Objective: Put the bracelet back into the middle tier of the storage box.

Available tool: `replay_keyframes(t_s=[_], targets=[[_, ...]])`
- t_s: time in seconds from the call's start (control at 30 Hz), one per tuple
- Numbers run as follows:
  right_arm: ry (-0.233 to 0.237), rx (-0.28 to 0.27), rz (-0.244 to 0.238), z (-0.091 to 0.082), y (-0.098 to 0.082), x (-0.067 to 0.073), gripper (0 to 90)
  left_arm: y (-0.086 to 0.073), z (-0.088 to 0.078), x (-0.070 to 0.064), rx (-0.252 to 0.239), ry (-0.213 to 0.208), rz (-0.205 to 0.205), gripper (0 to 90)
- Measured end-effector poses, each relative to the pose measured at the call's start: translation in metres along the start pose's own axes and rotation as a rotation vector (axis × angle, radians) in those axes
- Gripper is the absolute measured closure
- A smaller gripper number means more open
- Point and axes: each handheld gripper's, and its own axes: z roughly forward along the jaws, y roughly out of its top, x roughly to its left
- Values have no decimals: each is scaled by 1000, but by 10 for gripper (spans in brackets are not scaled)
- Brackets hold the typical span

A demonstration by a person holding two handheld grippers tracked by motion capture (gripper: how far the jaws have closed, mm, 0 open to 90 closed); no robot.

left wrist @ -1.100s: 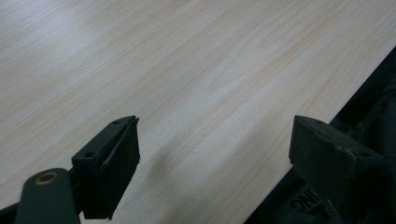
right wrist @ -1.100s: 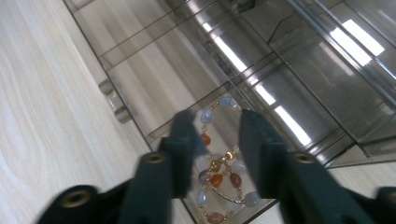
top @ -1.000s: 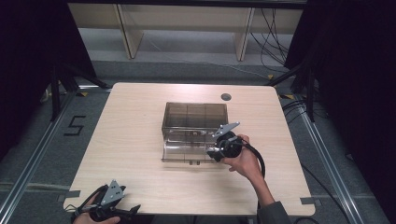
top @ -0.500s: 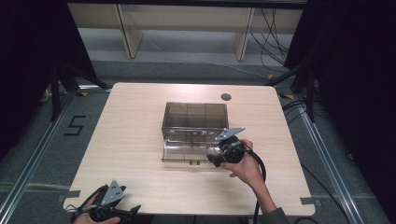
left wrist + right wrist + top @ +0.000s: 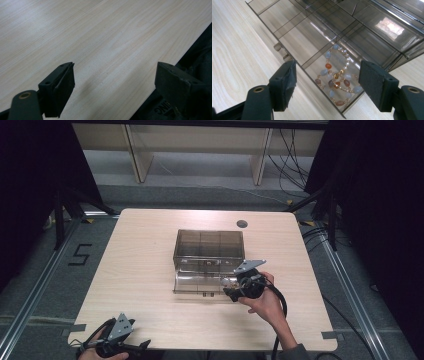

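Observation:
A smoky clear plastic organiser box (image 5: 208,245) stands mid-table with its drawer (image 5: 197,282) pulled out toward me. In the right gripper view the drawer (image 5: 294,37) has several compartments, and a beaded bracelet (image 5: 337,80) of blue, orange and pearl beads lies in the near end one. My right gripper (image 5: 231,289) hovers at the drawer's right end, and in its own view the right gripper (image 5: 327,86) is open above the bracelet, holding nothing. My left gripper (image 5: 142,346) rests at the table's front left edge, and its own view shows the left gripper (image 5: 115,87) open over bare wood.
The wooden table (image 5: 140,270) has a dark round grommet (image 5: 242,224) at the back right. Wooden shelf legs (image 5: 136,155) stand on the floor behind. The table's front edge (image 5: 172,65) runs right beside the left gripper.
My right gripper and hand have drawn back a little toward me and to the right from the drawer. The left gripper has stayed put.

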Motion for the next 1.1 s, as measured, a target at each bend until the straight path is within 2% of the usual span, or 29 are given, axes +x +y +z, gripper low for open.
replay_keyframes(t_s=[0.03,0.07,0.1,0.13,0.17,0.2,0.33,0.37,0.4,0.43,0.47,0.5,0.6,0.73,0.77,0.8,0.83,0.9,0.93,1.0,1.03,1.07,1.1], targets=[[0,3,17,-1,0,1,313,0,-1,1,8,-12,1,162],[-13,-14,9,0,-2,2,310,0,-2,1,9,-26,-1,162],[-3,-30,-20,1,-2,0,302,0,-2,1,8,-23,-1,161],[-9,-25,-20,1,-3,1,293,0,-2,1,8,-23,-1,162],[-5,7,-6,-2,-3,2,293,0,-2,1,8,-23,-1,162],[-8,-7,-21,-2,-3,1,291,0,-2,1,8,-23,-1,162],[5,-7,-8,-4,-3,4,261,0,-2,1,8,-23,0,162],[1,-6,-23,-3,-3,4,256,0,-2,1,8,-22,3,162],[-12,-1,9,-4,-4,7,256,1,-2,1,8,-25,8,162],[-3,-1,21,-4,-4,8,251,1,-3,2,10,-21,17,162],[-6,11,5,-5,-4,8,244,1,-3,1,9,-22,15,162],[-19,-8,12,-4,-5,9,244,1,-3,1,8,-22,15,162],[-12,-11,8,-6,-6,10,243,1,-2,1,10,-11,14,162],[4,1,-7,-8,-9,10,243,1,-3,2,8,-22,19,162],[-2,-26,-22,-6,-11,9,243,1,-3,1,8,-22,14,162],[-2,-20,-14,-7,-11,10,244,1,-3,1,8,-22,15,162],[12,-14,-37,-8,-12,8,244,1,-3,1,8,-22,14,162],[9,-25,-19,-8,-14,9,244,1,-3,2,9,-24,21,162],[11,-10,-33,-10,-15,8,244,1,-3,1,8,-22,17,162],[12,-14,-25,-11,-17,9,244,1,-2,1,8,-25,17,162],[13,-18,-36,-11,-17,8,244,1,-3,2,9,-24,26,162],[3,-41,-25,-10,-19,10,243,1,-3,2,9,-24,25,162],[11,-35,-36,-10,-19,9,242,1,-2,1,15,-20,15,162]])
